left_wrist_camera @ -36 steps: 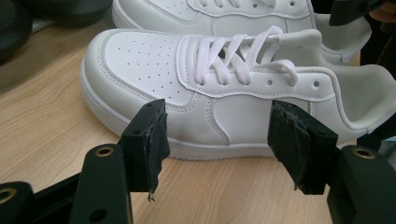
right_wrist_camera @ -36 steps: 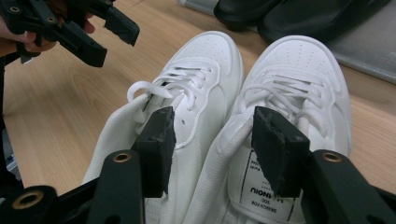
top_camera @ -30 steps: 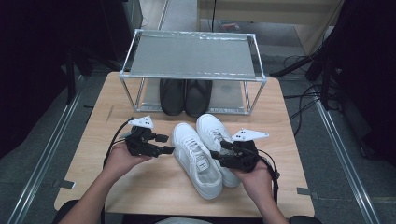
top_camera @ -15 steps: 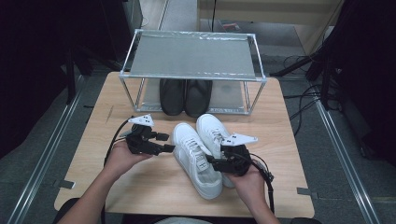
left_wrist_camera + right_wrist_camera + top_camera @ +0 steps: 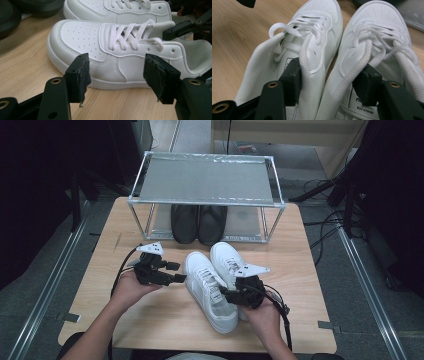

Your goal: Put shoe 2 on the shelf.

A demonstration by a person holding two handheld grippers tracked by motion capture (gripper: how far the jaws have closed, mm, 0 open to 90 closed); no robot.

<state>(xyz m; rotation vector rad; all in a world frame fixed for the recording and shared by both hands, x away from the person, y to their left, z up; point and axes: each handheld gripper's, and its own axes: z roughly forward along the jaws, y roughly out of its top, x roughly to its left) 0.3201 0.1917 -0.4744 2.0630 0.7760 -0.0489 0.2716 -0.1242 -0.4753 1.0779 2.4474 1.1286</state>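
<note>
Two white sneakers [image 5: 217, 285] are lying side by side on the tabletop [image 5: 100, 255], in front of a metal rack [image 5: 205, 180] under which a pair of black shoes [image 5: 198, 222] is being kept.

In the high view the right gripper [image 5: 227, 296] is seen at the heels of the pair. The right gripper view [image 5: 329, 85] reveals more: one jaw is sitting inside each sneaker's opening, the two adjoining collar walls being bracketed between them. Whether the pads are pressing cannot be told.

The left gripper [image 5: 177, 272] is being held just beside the nearer sneaker; in the left gripper view [image 5: 117, 75] its jaws are standing apart, nothing between them.

Compared with a second earlier, the right gripper is being seen lower over the heels, its jaws having just been closing.
</note>
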